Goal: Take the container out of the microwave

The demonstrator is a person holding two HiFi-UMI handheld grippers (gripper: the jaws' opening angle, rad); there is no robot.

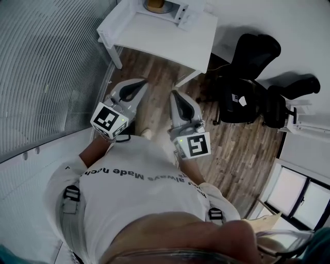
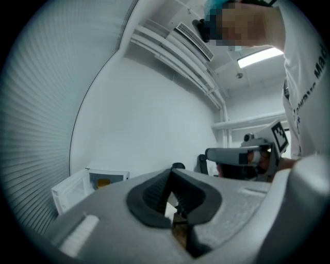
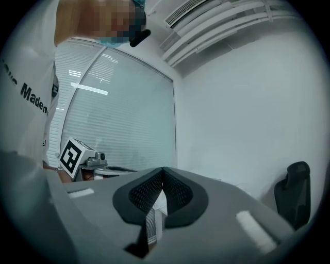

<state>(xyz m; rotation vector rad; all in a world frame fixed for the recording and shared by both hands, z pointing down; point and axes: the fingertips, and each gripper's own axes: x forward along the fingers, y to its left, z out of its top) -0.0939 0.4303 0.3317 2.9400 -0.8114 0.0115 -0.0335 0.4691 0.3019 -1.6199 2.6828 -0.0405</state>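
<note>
Pointing my left gripper and right gripper level at the open microwave, I hold all fingers closed and empty: the container sits inside it on the far worktop, well beyond reach.

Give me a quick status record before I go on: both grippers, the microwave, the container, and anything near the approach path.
left gripper: shut, empty, held out in front of the person, short of the table
right gripper: shut, empty, beside the left one
microwave: on the white table, door open
container: yellowish, inside the microwave, not yet touched
nearby: black office chairs to the right of the table, on the wood floor
</note>
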